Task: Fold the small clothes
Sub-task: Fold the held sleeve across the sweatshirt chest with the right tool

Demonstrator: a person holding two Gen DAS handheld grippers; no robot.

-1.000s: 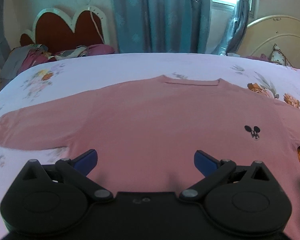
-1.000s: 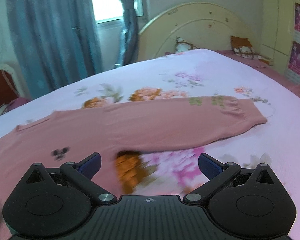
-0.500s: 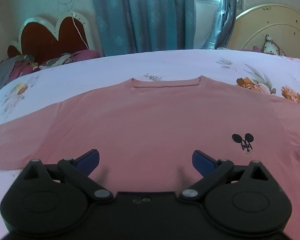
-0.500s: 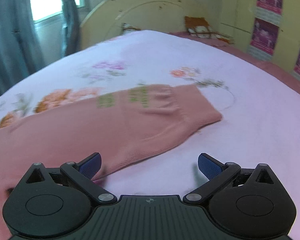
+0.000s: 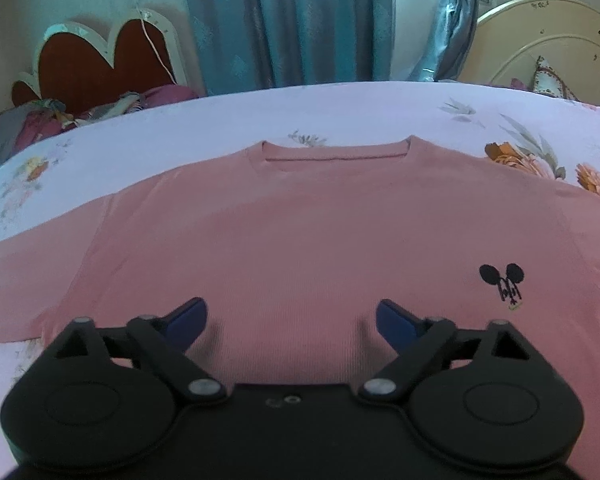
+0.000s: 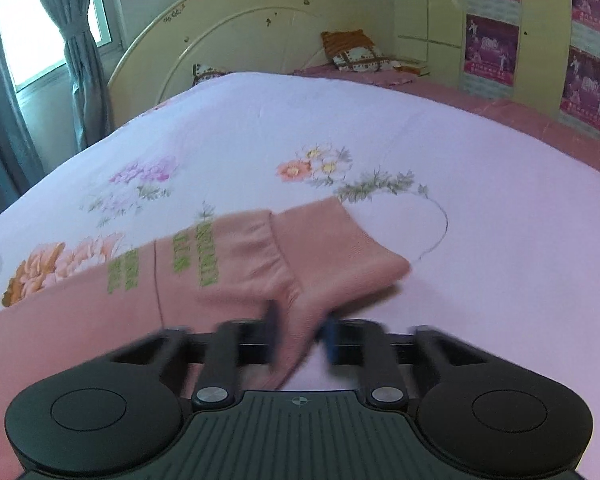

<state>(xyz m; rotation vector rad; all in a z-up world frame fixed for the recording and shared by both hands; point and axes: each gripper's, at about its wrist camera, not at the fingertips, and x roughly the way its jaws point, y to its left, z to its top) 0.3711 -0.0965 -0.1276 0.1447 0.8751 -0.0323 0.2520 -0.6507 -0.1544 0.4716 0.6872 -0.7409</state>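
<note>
On the bed (image 5: pixel 340 112), sweater (image 5: pixel 300 232) lay flat and face up, collar away from the left claw (image 5: pixel 288 316), both sleeves spread out. No fold made yet. Left claw's jaws were closing over the lower body, wide apart, pads not yet pinching cloth. Right claw (image 6: pixel 300 334) was closing on the sleeve cuff (image 6: pixel 340 256), fabric pinched between its pads. Every fold remained, probably beginning with that sleeve.

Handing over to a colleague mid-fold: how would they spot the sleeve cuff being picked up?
Start at the floral-print white bedsheet on the big bed with the cream rounded headboard. The pink long-sleeved knit sweater lies flat on it. Its ribbed cuff, just past the green lettering, is bunched between the closing fingers of the right gripper, unlike the flat body.
</note>
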